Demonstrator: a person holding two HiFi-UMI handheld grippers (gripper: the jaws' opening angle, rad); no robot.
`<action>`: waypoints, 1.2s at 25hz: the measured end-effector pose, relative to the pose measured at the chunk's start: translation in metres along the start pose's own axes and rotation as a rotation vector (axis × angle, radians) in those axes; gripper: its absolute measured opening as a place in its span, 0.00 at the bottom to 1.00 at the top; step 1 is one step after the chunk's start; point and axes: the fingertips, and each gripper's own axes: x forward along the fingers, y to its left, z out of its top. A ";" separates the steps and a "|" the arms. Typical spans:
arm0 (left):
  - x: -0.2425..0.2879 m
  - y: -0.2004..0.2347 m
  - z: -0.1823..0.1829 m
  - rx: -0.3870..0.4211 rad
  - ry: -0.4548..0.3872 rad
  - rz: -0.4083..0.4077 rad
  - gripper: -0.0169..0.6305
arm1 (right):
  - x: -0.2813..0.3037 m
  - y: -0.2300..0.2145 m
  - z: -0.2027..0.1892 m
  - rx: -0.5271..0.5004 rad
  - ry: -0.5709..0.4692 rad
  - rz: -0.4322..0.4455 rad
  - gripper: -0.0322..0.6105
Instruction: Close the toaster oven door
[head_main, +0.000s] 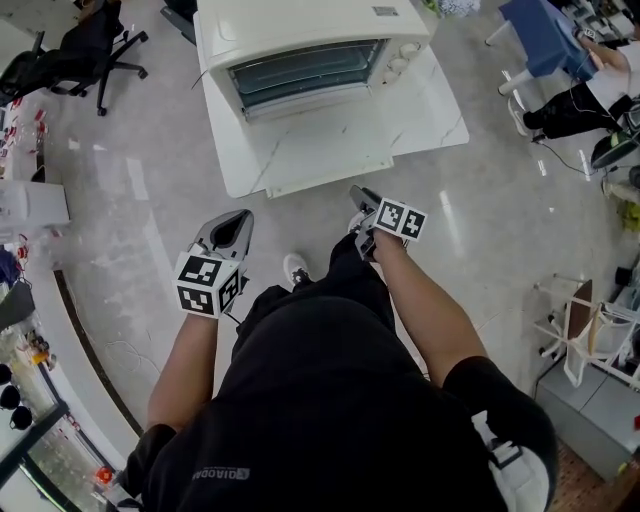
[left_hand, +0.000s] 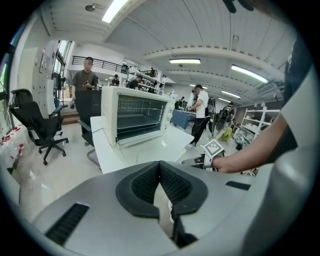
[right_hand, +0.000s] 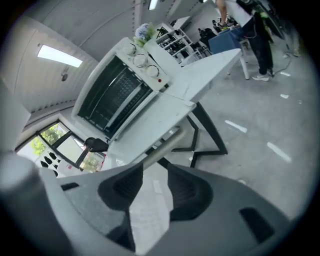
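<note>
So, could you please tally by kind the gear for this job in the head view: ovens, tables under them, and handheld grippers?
Toaster oven: 1
White table: 1
Grippers: 2 (left gripper, right gripper)
Total: 4

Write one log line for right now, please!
oven door: shut | left gripper: shut, empty | right gripper: open, empty | both short of table

Black office chair (head_main: 85, 50), white table (head_main: 430, 110), perhaps a white rack (head_main: 590, 345).
</note>
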 end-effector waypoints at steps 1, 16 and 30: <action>-0.001 0.001 -0.001 0.000 0.007 0.006 0.03 | 0.005 -0.007 0.000 0.025 -0.004 -0.010 0.29; -0.004 0.010 -0.024 -0.003 0.108 0.056 0.03 | 0.042 -0.015 0.017 0.152 -0.121 0.148 0.29; 0.009 0.004 0.000 0.004 0.060 0.024 0.03 | 0.022 0.021 0.041 0.161 -0.152 0.281 0.29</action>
